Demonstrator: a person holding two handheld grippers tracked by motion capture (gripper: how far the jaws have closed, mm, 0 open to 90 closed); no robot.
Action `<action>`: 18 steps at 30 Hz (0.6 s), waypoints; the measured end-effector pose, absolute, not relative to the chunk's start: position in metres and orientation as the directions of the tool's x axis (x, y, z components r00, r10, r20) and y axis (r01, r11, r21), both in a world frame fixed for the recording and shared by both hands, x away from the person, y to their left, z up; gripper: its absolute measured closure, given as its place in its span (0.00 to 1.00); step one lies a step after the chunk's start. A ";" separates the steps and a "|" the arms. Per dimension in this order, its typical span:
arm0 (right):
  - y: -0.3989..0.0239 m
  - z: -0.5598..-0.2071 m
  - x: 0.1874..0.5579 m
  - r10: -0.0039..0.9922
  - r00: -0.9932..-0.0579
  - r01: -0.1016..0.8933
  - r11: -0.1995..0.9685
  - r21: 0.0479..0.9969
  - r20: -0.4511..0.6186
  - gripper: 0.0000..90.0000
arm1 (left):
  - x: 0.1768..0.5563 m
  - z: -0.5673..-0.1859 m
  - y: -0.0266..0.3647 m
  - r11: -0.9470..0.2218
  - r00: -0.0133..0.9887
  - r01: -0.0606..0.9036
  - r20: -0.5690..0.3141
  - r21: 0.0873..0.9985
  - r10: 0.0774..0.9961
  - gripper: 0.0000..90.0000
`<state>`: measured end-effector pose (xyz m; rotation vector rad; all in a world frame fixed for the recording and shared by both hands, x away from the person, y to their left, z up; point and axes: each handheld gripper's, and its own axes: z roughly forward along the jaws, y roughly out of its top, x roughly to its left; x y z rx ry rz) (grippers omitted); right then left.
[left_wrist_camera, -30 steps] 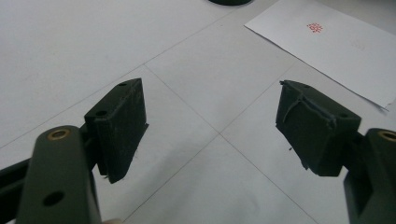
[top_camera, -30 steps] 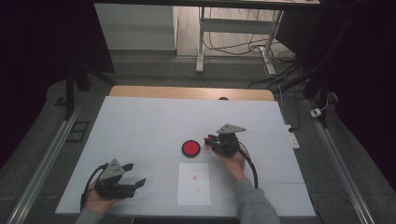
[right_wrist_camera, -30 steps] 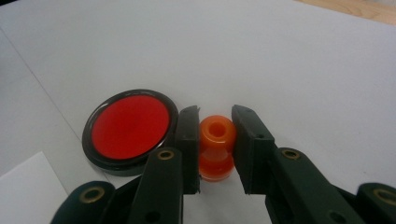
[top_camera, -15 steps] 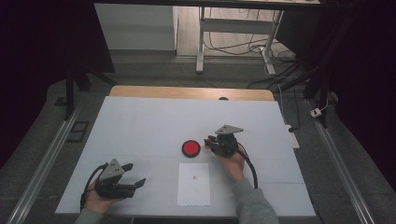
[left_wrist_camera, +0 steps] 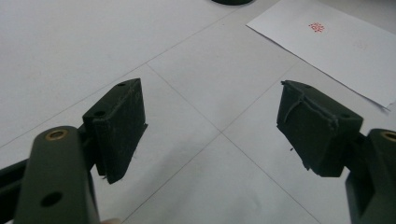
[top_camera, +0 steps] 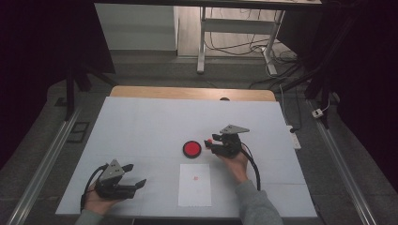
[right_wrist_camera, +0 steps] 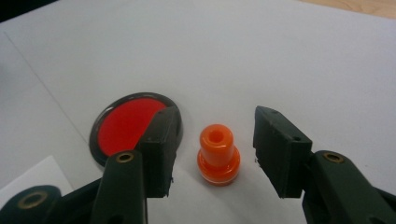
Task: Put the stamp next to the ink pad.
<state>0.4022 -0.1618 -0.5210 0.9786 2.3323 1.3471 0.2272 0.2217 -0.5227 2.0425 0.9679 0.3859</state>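
Observation:
An orange stamp (right_wrist_camera: pixel 218 151) stands upright on the white table, just right of a round red ink pad (right_wrist_camera: pixel 126 123). My right gripper (right_wrist_camera: pixel 215 140) has just been opening. Its jaws flank the stamp with a gap on each side, and the pads do not touch it. In the high view the right gripper (top_camera: pixel 210 144) sits beside the ink pad (top_camera: pixel 192 149), and the stamp (top_camera: pixel 209 140) is a small orange spot at its tips. My left gripper (top_camera: pixel 134 175) rests open at the table's front left, with nothing between its jaws (left_wrist_camera: pixel 210 126).
A white paper sheet (top_camera: pixel 195 187) with a small red stamped mark (left_wrist_camera: pixel 317 27) lies in front of the ink pad, between the two hands. A wooden strip (top_camera: pixel 187 92) runs along the table's far edge. Metal rails flank the table.
The right gripper's jaws stand wider apart than before, with the stamp left standing between them. Neither hand has shifted.

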 end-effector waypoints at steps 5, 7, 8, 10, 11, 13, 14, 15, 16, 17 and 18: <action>-0.167 -0.513 0.396 0.662 -0.742 0.406 0.323 0.855 0.102 0.53 | 0.227 -0.523 0.222 -0.361 0.653 0.500 -0.068 0.787 0.754 0.26; -0.171 -0.509 0.393 0.658 -0.745 0.407 0.318 0.856 0.110 0.53 | 0.228 -0.523 0.223 -0.360 0.651 0.503 -0.070 0.786 0.756 0.26; -0.173 -0.508 0.391 0.656 -0.746 0.404 0.313 0.859 0.112 0.53 | 0.228 -0.523 0.223 -0.359 0.649 0.504 -0.070 0.785 0.757 0.26; -0.179 -0.505 0.386 0.653 -0.749 0.401 0.316 0.860 0.110 0.52 | 0.228 -0.523 0.224 -0.358 0.648 0.506 -0.071 0.785 0.759 0.26; -0.182 -0.504 0.383 0.653 -0.749 0.401 0.310 0.862 0.113 0.52 | 0.228 -0.523 0.224 -0.358 0.647 0.506 -0.071 0.785 0.760 0.26; -0.189 -0.502 0.377 0.650 -0.751 0.398 0.312 0.863 0.112 0.52 | 0.228 -0.523 0.225 -0.355 0.644 0.507 -0.072 0.785 0.762 0.26; -0.193 -0.501 0.373 0.649 -0.752 0.398 0.311 0.863 0.113 0.52 | 0.228 -0.523 0.225 -0.353 0.642 0.508 -0.073 0.786 0.763 0.26; -0.197 -0.500 0.369 0.648 -0.754 0.395 0.315 0.863 0.108 0.52 | 0.228 -0.523 0.225 -0.352 0.642 0.509 -0.073 0.786 0.764 0.26; -0.201 -0.500 0.365 0.649 -0.753 0.392 0.315 0.864 0.106 0.52 | 0.228 -0.524 0.225 -0.352 0.641 0.509 -0.073 0.785 0.764 0.26; -0.201 -0.500 0.365 0.649 -0.753 0.392 0.315 0.864 0.106 0.52 | 0.228 -0.524 0.225 -0.352 0.641 0.509 -0.073 0.785 0.764 0.26; -0.210 -0.499 0.357 0.650 -0.753 0.392 0.319 0.863 0.102 0.52 | 0.228 -0.524 0.226 -0.353 0.641 0.510 -0.074 0.784 0.764 0.26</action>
